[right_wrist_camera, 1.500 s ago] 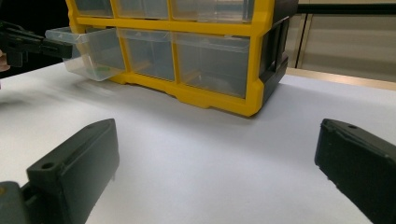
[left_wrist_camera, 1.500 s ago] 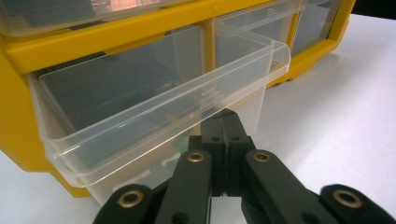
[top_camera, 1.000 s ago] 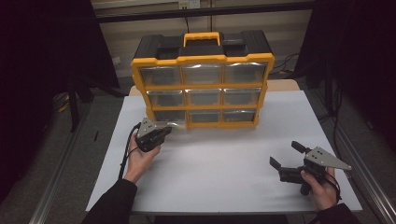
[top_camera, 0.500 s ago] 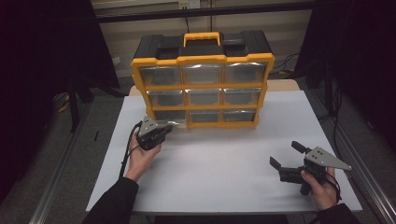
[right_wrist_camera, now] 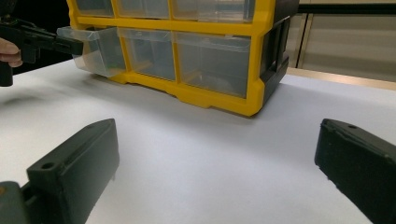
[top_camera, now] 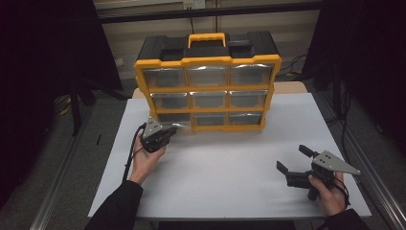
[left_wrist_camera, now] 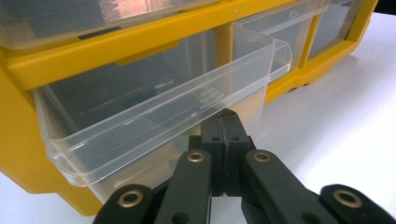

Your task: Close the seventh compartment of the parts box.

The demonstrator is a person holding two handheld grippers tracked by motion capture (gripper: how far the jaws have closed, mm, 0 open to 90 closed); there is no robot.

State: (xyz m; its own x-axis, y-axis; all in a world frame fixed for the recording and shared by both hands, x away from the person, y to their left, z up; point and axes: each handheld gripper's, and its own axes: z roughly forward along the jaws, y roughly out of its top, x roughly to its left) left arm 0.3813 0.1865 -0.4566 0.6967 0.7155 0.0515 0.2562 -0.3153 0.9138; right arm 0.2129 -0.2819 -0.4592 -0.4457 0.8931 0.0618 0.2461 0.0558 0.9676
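Left gripper (left_wrist_camera: 224, 154) has its jaws pressed together on the front wall of the drawer (left_wrist_camera: 154, 116), bottom-left in the organizer (top_camera: 208, 81). From the gripper the clear drawer lies straight ahead, partly out of its slot, its slide axis running toward the person. That hand is much the nearer. Right gripper (top_camera: 296, 163) rests well apart at the table's (top_camera: 230, 167) right, jaws spread wide and empty. Only bare tabletop lies behind the pulling hand.
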